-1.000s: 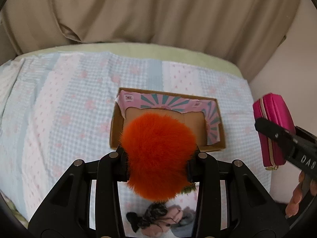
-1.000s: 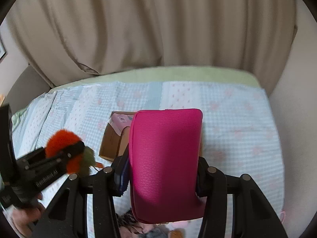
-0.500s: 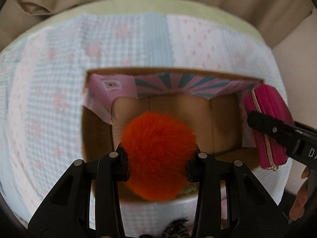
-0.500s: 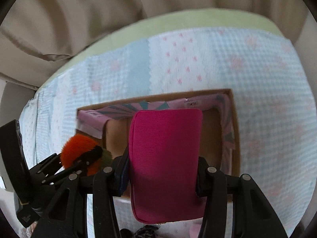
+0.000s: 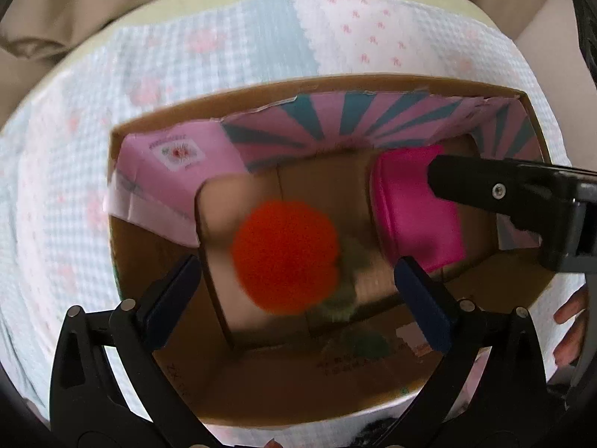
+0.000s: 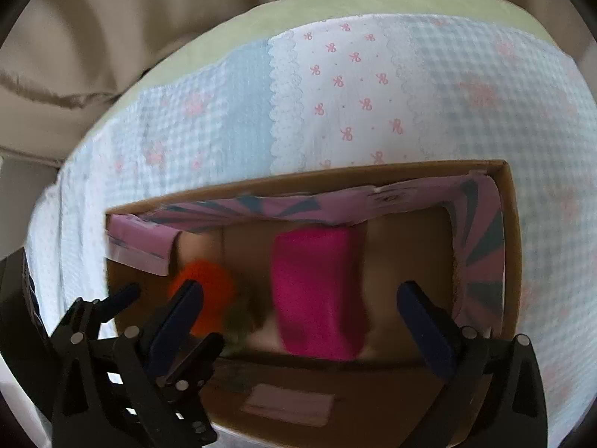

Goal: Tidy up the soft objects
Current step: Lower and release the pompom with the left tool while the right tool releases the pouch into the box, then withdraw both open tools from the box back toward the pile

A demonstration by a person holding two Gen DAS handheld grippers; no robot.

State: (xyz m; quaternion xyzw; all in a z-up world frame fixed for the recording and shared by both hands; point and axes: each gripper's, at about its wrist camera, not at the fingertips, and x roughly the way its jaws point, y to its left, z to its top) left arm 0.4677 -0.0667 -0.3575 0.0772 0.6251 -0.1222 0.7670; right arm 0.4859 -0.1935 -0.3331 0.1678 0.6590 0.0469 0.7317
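Both tongs are over the open cardboard box on the bed, jaws spread wide, nothing pinched. Left tongs: orange pompom sits blurred between but clear of the fingers, inside the box toward its left side. Right tongs: pink pouch lies blurred inside the box, right of the pompom, clear of both fingers. The box inner walls carry a pink-and-teal printed lining.

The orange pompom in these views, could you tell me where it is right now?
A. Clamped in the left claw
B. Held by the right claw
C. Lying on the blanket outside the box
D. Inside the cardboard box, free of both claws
D: the orange pompom sits blurred inside the cardboard box, clear of the wide-open left claw.
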